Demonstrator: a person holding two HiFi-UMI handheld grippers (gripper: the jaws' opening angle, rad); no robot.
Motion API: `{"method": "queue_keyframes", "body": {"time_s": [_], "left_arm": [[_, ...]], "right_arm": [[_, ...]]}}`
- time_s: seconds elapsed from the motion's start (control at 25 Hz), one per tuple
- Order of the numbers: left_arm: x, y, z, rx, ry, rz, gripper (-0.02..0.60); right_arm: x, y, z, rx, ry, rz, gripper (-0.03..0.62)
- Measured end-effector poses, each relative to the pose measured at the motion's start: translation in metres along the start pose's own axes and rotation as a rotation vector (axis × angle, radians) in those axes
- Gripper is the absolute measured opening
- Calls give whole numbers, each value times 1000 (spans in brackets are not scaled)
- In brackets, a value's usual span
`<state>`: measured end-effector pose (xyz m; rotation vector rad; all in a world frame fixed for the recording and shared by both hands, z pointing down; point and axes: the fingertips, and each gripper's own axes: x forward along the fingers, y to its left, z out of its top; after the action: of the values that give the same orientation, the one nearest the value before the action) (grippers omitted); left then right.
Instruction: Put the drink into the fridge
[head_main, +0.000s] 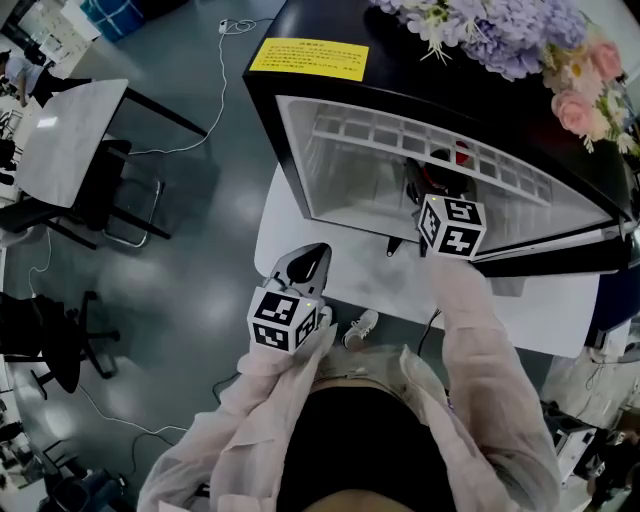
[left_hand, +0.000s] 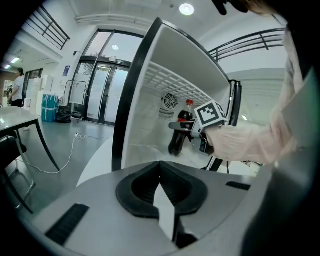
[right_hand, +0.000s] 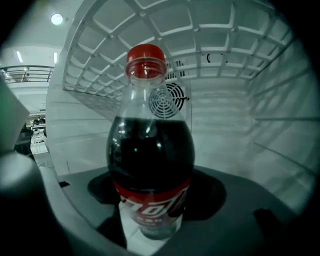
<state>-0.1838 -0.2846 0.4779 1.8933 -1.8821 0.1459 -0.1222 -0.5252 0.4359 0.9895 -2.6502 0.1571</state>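
Observation:
A cola bottle (right_hand: 150, 165) with a red cap and red label stands upright between my right gripper's (right_hand: 150, 202) jaws, which are shut on its lower body. Behind it I see the white inner walls, wire shelf and fan grille of the open fridge (right_hand: 235, 115). In the head view the right gripper (head_main: 432, 190) reaches into the fridge (head_main: 340, 160), and only the bottle's cap (head_main: 461, 153) shows. From the left gripper view, the bottle (left_hand: 179, 135) hangs inside the fridge (left_hand: 150, 105). My left gripper (head_main: 306, 262) stays outside in front, shut and empty (left_hand: 165, 200).
Flowers (head_main: 520, 35) lie on the black fridge top, beside a yellow sticker (head_main: 308, 58). The fridge stands on a white platform (head_main: 300, 230). Its open door (left_hand: 235, 110) is at the right. A grey table (head_main: 70, 140), chairs (head_main: 60, 340) and floor cables (head_main: 180, 140) are to the left.

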Motion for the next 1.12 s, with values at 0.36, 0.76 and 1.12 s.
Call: {"method": "queue_keyframes", "body": {"time_s": [0.36, 0.76, 1.12], "left_arm": [[-4, 2, -9, -5, 18, 21, 11], [-3, 4, -13, -13, 27, 25, 11], [-1, 4, -15, -15, 35, 11, 11]], "right_arm": [[12, -7, -2, 7, 2, -7, 311], [16, -9, -4, 28, -19, -23, 311], [19, -14, -2, 60, -41, -46, 316]]}}
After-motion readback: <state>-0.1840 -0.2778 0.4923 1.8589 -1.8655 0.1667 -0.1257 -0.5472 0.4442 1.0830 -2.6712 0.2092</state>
